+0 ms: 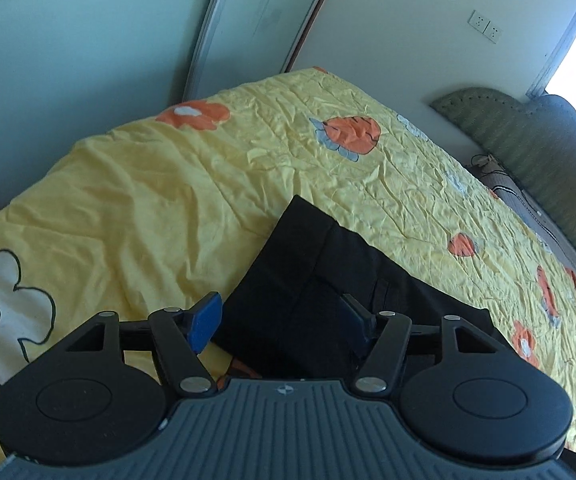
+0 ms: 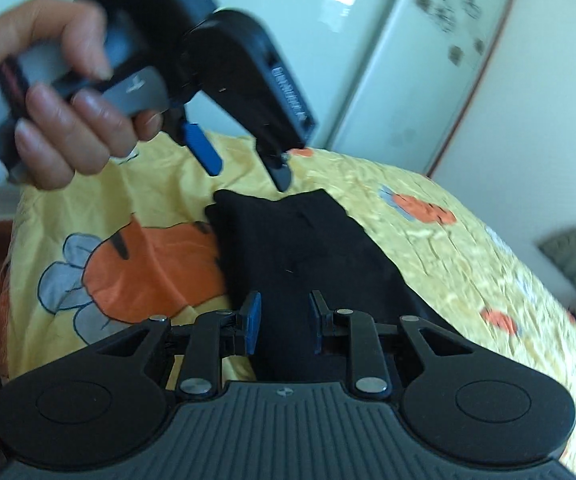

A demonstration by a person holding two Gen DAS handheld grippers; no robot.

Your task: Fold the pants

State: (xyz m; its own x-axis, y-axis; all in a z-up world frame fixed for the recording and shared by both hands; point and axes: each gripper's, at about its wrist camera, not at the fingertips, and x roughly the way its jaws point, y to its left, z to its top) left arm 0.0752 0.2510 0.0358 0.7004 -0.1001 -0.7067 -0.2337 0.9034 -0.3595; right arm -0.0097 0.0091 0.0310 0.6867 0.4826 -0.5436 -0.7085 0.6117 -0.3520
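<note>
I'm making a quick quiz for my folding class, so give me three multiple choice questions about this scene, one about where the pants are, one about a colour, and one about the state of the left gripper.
1. Where do the pants lie?
A. on the floor
B. on the bed cover
C. on a chair

2. What colour is most of the bed cover?
A. yellow
B. grey
C. purple

3. How does the left gripper stand?
A. shut on the pants
B. shut on nothing
C. open, with nothing pinched

Answers:
1. B: the black pants rest folded on the bed cover.
2. A: the cover is yellow with orange and white flower prints.
3. C: in the right wrist view the left gripper, in the person's hand, hangs above the pants with its fingers apart and no cloth between them.
</note>
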